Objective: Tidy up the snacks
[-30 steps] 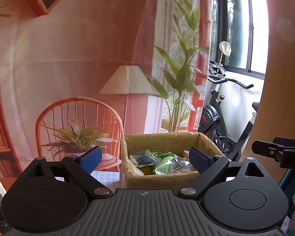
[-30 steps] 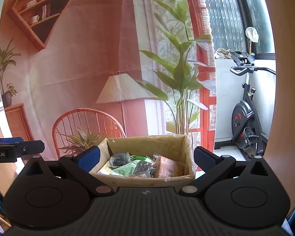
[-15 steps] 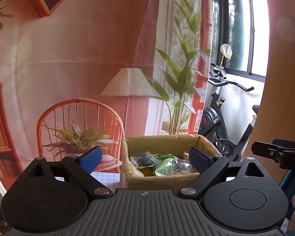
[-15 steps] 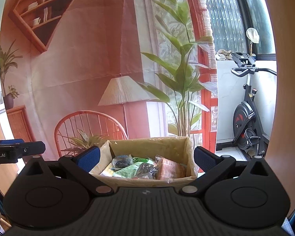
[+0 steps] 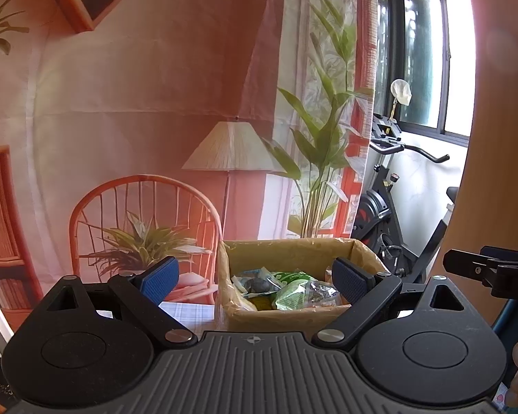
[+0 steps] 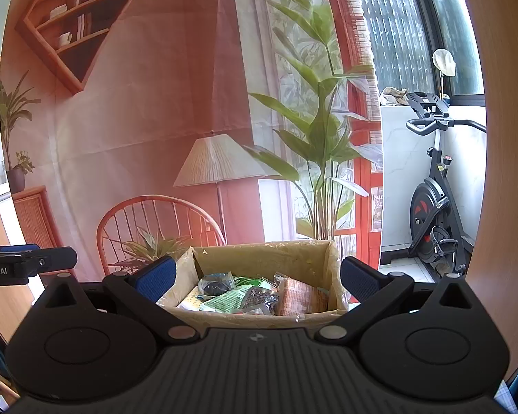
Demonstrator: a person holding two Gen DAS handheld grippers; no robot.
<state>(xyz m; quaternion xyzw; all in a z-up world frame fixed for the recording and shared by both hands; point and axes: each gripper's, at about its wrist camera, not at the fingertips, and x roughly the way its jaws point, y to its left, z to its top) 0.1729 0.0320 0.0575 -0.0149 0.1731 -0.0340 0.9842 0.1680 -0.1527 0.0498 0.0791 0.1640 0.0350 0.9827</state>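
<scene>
Left gripper (image 5: 255,282): held wide, blue pads far apart with nothing between them; in the right wrist view its black body pokes in at the 9 o'clock edge.
Left gripper fingertips (image 5: 159,277): blue ribbed pads, one at 8 o'clock of the box, the other overlapping the box's right side in the left wrist view.
Checked cloth (image 5: 186,310): a pale patch of it shows just left of the box, at about 7 o'clock in the left wrist view.
Cardboard box (image 5: 286,255): open-topped, lined with clear plastic, straight ahead of both grippers, low in each view at about 6 o'clock of centre.
Snacks (image 5: 286,289): a loose heap of packets inside the box, below its rim.
Green packet (image 6: 224,302): lies near the middle of the heap.
Dark round packet (image 6: 216,286): at the heap's 10 o'clock, touching the green packet.
Brown printed packet (image 6: 302,296): against the box's right wall, at 3 o'clock of the heap.
Right gripper (image 6: 257,277): spread wide and empty, its pads framing the box from either side; its tip enters the left wrist view at 3 o'clock.
Backdrop (image 6: 138,120): printed cloth with a chair, lamp and plants, hanging behind the box.
Exercise bike (image 6: 435,200): far right, at 3 o'clock, well apart from the box.
</scene>
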